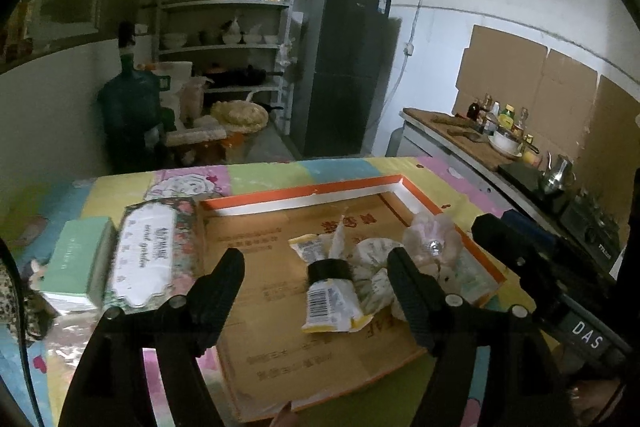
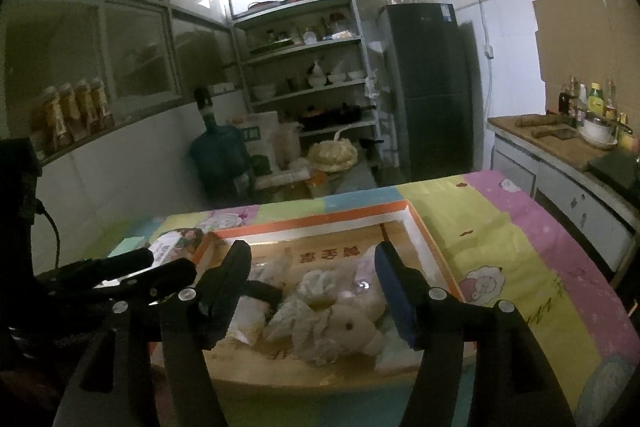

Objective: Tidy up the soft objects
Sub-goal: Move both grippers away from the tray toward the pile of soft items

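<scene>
A shallow orange-rimmed cardboard box (image 1: 304,193) lies on the table and holds the soft things. In it lies a yellow-white tissue pack with a black band (image 1: 330,291), crumpled white packets (image 1: 372,255) and a plush rabbit (image 1: 444,275) in clear wrap. My left gripper (image 1: 316,291) is open above the box, with the banded pack between its fingers. My right gripper (image 2: 312,291) is open above the plush rabbit (image 2: 352,331) and packets (image 2: 316,283). The right gripper also shows in the left wrist view at the right edge (image 1: 520,247).
A floral tissue pack (image 1: 148,259) and a mint green box (image 1: 76,263) lie left of the cardboard box on a colourful cloth (image 2: 520,267). Shelves (image 1: 228,27), a fridge (image 1: 344,67) and a water jug (image 1: 128,107) stand behind. A counter (image 1: 480,143) runs along the right.
</scene>
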A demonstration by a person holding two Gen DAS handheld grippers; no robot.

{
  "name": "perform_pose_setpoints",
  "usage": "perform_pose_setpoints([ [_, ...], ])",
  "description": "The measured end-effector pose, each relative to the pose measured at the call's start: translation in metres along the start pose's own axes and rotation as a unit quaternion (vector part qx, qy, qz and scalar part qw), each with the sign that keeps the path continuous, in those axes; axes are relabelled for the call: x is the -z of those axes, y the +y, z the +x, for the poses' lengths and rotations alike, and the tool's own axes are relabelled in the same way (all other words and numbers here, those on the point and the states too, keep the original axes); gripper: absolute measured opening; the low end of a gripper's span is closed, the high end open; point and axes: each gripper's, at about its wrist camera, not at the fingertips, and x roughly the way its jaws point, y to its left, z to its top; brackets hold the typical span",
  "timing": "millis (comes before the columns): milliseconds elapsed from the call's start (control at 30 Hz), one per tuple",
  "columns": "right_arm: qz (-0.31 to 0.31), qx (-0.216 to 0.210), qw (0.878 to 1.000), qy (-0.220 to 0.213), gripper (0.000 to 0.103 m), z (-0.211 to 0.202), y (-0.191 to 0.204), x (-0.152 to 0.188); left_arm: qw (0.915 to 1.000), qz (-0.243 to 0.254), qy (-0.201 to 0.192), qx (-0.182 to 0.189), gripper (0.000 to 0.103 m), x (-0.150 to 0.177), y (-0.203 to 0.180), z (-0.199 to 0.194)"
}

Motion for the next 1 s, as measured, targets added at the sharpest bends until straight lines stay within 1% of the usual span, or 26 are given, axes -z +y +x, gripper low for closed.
perform_pose_setpoints([
  [267,-0.009,-0.008,1.0,0.0,0.067,-0.007,0.032,0.002,0.9993,0.001,-0.024,-0.029,0.074,0.005,0.023,-0.027],
  [400,-0.014,-0.016,1.0,0.0,0.067,-0.009,0.055,0.006,0.9982,0.001,-0.038,-0.046,0.074,0.008,0.037,-0.042],
  [567,-0.022,-0.025,0.999,0.0,0.071,-0.009,0.079,0.007,0.9972,-0.003,-0.046,-0.059,0.074,0.012,0.055,-0.056],
  [833,-0.04,-0.037,0.999,0.001,0.072,-0.013,0.119,0.012,0.9954,-0.014,-0.055,-0.077,0.074,0.02,0.089,-0.077],
  [1000,-0.051,-0.04,0.998,0.004,0.072,-0.013,0.14,0.017,0.9928,-0.027,-0.067,-0.095,0.074,0.027,0.115,-0.093],
])
